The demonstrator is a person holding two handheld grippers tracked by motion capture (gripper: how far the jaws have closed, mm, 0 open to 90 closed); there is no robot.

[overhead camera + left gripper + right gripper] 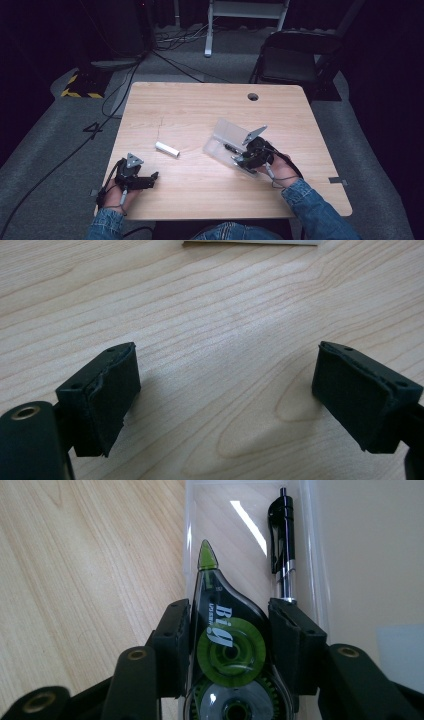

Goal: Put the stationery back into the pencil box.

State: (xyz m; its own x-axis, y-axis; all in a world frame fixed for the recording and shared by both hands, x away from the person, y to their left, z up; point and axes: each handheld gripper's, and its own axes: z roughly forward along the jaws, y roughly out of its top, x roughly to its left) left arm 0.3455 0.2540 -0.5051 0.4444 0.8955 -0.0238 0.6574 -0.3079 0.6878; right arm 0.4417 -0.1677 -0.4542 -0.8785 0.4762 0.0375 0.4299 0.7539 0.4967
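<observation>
A clear plastic case (227, 131) lies open on the wooden table (200, 105), right of centre. My right gripper (245, 157) hangs over the case's near end, shut on a green correction tape dispenser (218, 597). The dispenser's tip points into the case's tray (240, 525). A black pen (281, 535) lies in that tray beside the tip. Near the table's front left corner my left gripper (152, 177) rests low with its jaws wide open. In the left gripper view, bare wood lies between the pads (112, 390) of the left gripper (227, 385).
A small white cylinder (167, 149) lies on the table between the two grippers. A round hole (253, 96) sits near the far edge. Behind the table stand a dark folding chair (292, 57) and a white stand (245, 15), with cables (115, 95) on the floor.
</observation>
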